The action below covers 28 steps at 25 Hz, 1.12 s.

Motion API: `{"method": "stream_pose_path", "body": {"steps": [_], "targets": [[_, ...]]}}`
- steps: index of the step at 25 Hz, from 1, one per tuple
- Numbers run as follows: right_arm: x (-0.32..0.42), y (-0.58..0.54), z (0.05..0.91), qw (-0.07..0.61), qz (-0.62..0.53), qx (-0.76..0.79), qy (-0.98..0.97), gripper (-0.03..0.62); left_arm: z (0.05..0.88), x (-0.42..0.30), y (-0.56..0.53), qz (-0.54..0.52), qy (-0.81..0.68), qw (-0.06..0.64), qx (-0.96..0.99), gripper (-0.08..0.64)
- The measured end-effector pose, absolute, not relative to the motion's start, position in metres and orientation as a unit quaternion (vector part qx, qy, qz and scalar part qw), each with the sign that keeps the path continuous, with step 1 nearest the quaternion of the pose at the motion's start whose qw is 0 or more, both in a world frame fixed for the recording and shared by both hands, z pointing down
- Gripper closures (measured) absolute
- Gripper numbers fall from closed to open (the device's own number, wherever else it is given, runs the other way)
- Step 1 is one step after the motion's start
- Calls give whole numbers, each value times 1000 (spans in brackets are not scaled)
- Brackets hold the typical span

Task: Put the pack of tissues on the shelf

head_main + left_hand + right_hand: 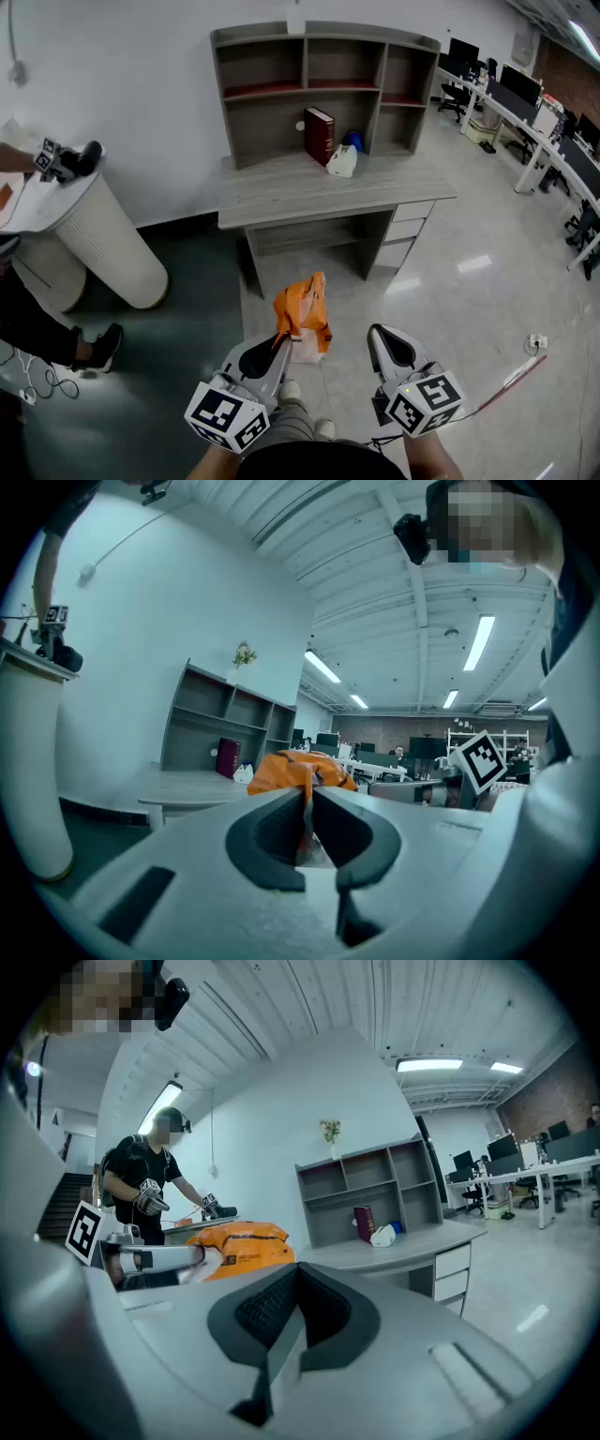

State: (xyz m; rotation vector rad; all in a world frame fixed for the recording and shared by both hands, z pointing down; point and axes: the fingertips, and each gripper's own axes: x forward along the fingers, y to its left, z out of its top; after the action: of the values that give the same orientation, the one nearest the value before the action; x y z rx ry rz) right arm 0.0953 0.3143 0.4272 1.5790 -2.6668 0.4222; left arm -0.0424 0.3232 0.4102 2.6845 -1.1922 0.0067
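Note:
An orange pack of tissues (302,319) hangs in front of me above the floor, and my left gripper (281,342) is shut on its plastic edge. In the left gripper view the pack (298,769) bulges just beyond the closed jaws, with a strip of wrapper pinched between them. My right gripper (379,335) floats beside it on the right, shut and holding nothing. The right gripper view shows the pack (239,1244) to its left. The grey shelf (323,89) stands on a grey desk (281,202) a few steps ahead.
On the desk under the shelf are a dark red book (319,134), a white bag (343,161) and something blue (354,141). A white round stand (103,239) and a person's shoe (105,347) are at the left. Office desks (525,103) line the right; a cable (520,366) lies on the floor.

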Motion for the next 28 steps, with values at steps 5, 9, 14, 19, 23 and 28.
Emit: {"method": "stream_pose_path", "body": {"steps": [5,9,14,19,23,28], "targets": [[97,308,429,8,135,506,-852,594,412,-41,318,4,-405,103,909,557],[95,305,432,12,139,506,-851,594,413,-44,316,5,-408,105,907,557],[89,288,425,-8,153,501,-852,592,409,-52,301,3,-413,108,904,557],[86,267,426,-12,160,508,-846,592,407,-56,281,1,-413,107,905,557],[84,251,428,-3,165,513,-843,592,410,-62,265,3,-411,112,905,557],[76,221,430,2,172,510,-843,592,411,-67,239,5,-406,115,907,557]]}}
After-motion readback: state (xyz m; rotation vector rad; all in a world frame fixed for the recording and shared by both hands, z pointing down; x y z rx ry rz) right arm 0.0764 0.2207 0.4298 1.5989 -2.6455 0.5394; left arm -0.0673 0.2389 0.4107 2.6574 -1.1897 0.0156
